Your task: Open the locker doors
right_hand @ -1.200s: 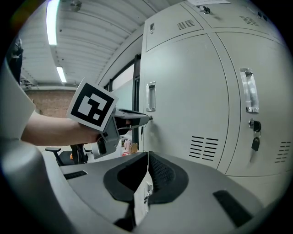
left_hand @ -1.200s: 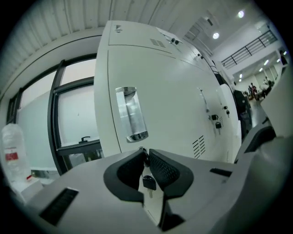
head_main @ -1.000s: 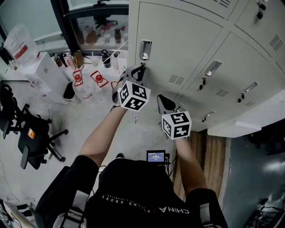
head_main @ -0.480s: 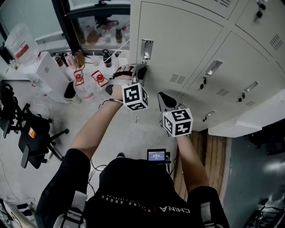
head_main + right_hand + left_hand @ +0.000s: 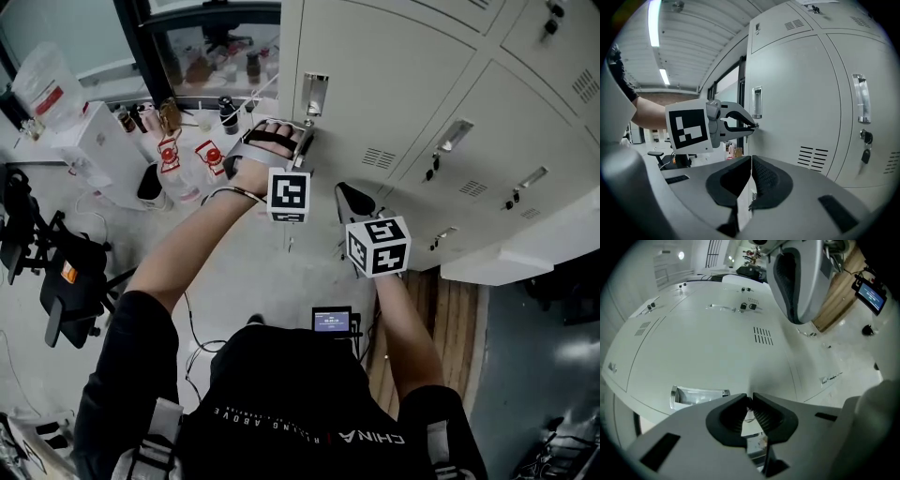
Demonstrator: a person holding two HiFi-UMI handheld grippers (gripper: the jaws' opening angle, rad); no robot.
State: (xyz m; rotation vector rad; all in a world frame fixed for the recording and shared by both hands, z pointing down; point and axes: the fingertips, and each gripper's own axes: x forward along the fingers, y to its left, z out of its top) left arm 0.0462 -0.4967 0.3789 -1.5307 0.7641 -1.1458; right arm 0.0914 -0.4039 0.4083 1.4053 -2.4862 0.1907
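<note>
None of the locker doors (image 5: 394,84) was open, so the whole task was left. On the left door, just below its handle (image 5: 314,94), your left gripper (image 5: 302,142) pinched the key (image 5: 755,125) in the lock. Your right gripper (image 5: 349,202) hung near on the right, pressed together and empty.

Shut locker doors (image 5: 394,84) block ahead, bottles (image 5: 183,164) crowd the left; the floor (image 5: 253,281) between is bare.
</note>
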